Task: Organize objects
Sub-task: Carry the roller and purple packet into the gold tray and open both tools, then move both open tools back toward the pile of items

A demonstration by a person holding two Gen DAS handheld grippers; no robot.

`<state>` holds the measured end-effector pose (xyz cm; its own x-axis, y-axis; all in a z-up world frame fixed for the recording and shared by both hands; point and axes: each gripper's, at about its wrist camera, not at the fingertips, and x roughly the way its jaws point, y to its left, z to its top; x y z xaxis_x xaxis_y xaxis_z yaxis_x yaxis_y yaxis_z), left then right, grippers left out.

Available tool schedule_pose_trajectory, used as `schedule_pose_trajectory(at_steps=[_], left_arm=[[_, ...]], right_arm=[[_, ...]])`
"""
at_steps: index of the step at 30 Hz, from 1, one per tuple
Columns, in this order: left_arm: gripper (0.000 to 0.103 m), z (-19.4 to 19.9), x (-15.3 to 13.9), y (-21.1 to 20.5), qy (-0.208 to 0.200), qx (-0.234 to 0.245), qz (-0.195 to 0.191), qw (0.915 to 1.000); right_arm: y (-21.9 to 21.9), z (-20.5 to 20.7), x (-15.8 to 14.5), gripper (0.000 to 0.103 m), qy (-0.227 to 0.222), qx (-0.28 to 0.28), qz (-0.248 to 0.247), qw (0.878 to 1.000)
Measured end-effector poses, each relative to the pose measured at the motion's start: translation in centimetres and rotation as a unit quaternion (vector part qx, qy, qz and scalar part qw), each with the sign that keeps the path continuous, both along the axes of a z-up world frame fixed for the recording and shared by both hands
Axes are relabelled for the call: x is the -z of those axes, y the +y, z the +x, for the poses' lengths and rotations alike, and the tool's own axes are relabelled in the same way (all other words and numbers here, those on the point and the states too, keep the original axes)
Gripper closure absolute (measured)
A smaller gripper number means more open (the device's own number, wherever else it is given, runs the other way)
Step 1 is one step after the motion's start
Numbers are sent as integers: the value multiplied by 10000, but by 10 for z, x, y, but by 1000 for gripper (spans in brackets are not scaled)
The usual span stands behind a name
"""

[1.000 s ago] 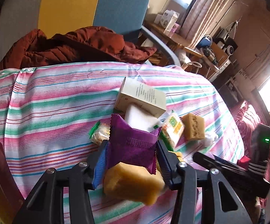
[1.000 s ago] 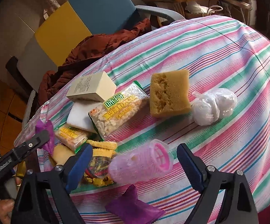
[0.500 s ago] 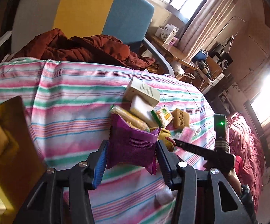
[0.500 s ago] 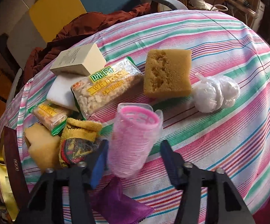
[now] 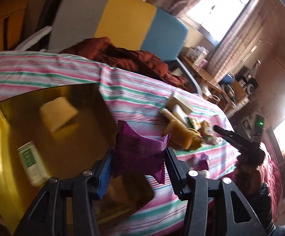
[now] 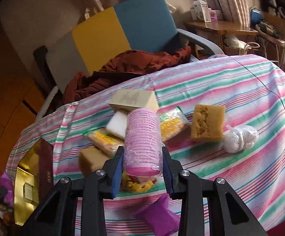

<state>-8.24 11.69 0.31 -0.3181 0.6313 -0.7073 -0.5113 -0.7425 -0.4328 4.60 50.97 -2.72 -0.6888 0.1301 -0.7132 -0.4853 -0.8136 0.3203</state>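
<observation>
My left gripper (image 5: 138,153) is shut on a purple packet (image 5: 138,149) and holds it above the right edge of a gold box (image 5: 12,169). Inside the box lie a yellow sponge (image 5: 57,114) and a white-and-green bottle (image 5: 31,162). My right gripper (image 6: 142,159) is shut on a pink hair roller (image 6: 142,139), lifted above the striped table (image 6: 241,90). The right gripper also shows in the left wrist view (image 5: 235,137), over the pile. The gold box shows at the left of the right wrist view (image 6: 22,179).
On the cloth lie a cream carton (image 6: 132,98), a white block (image 6: 116,125), snack packs (image 6: 172,125), a brown sponge (image 6: 207,123), a white bag (image 6: 241,137), a second purple packet (image 6: 158,216) and a yellow sponge (image 6: 92,159). A chair with a rust jacket (image 6: 134,64) stands behind.
My left gripper carried the purple packet left, from over the pile to over the gold box. My right gripper closed on the pink roller and lifted it off the cloth.
</observation>
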Motion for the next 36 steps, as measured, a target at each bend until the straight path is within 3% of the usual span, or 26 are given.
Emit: schedule_pose_trajectory(at_steps=[4,8,15,18,20,22,26,28,36], left_arm=[[51,-1,6,-52,-48,-518,-36,9986],[50,3,23,-95,-209,-960,-119,9951],[44,11,39,-140,-291,-1450,-334,9884],[38,13,41,-150,-208,-1617,-570,9850],[27,14,41,-154,-140,-1714,-676,9828],[26,13,41,-160,-125,-1785,-652,9817],[26,17,35,-167,81,-1990,-589,9782],[26,22,26,-163,378,-2031,-675,9761],[26,37,3,-136,1193,-2016,-1141,9655]], right_arm=[[-43,-2,-27,67,369,-582,-25,9976],[-102,-25,-45,67,550,-1472,-114,9875],[-213,-72,-34,67,292,-2715,-319,9615],[-244,-85,-23,62,65,-2935,-335,9553],[-256,-89,-19,50,15,-3023,-348,9526],[-265,-88,-16,38,-6,-3109,-358,9498],[-275,-82,-13,34,-107,-3169,-286,9480],[-281,-77,-12,19,-113,-3149,-208,9488],[-310,-57,-17,7,65,-3021,869,9493]])
